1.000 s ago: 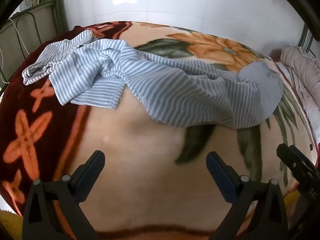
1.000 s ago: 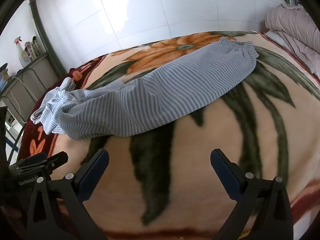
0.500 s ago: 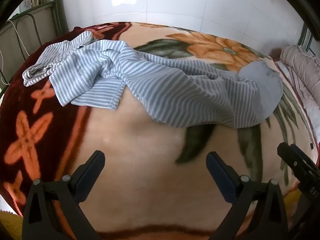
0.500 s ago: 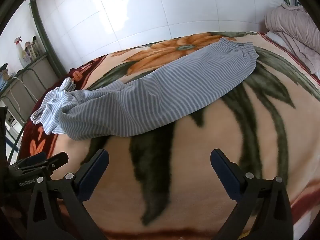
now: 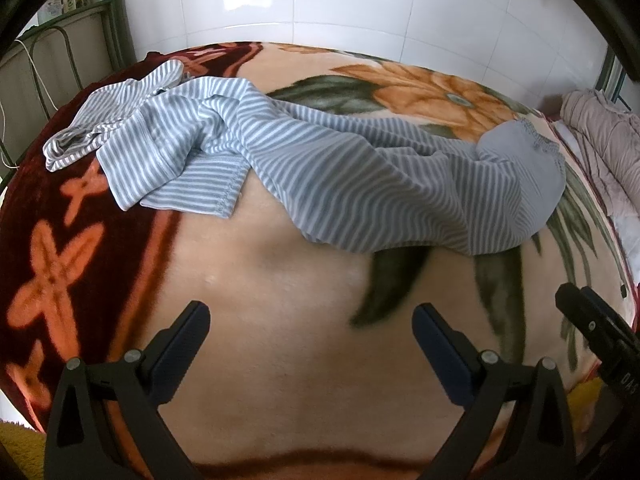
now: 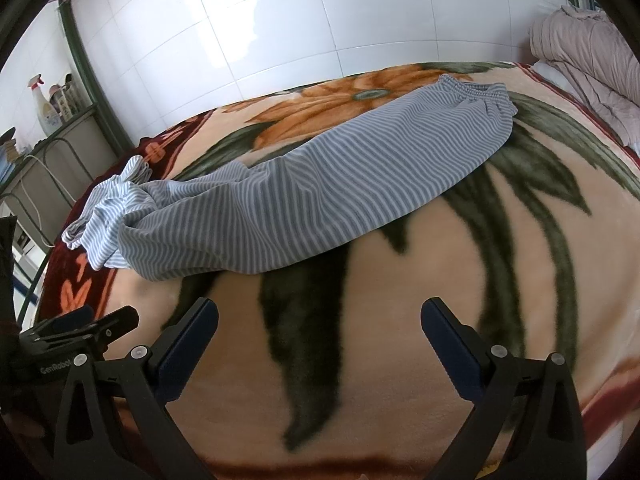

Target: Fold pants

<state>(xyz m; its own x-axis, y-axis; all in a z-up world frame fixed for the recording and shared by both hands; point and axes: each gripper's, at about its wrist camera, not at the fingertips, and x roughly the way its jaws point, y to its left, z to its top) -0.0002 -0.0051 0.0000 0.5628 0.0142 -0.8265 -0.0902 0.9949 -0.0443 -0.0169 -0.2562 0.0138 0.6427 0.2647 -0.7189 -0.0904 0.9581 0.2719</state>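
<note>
One pair of striped pants [image 6: 320, 196], one floral blanket [image 6: 440, 288], two hand-held grippers [image 5: 310, 336] [image 6: 320, 332]

A plush blanket [image 5: 280, 320] with orange flowers, green leaves and a dark red border covers the bed. White wall tiles [image 6: 320, 20] fill twelve o'clock in both views. At two o'clock a rolled pinkish quilt [image 6: 592, 56] lies at the blanket's edge. At nine to ten o'clock a green metal rack [image 6: 80, 64] holds a spray bottle [image 6: 42, 100] and other bottles, too small to tell.
</note>
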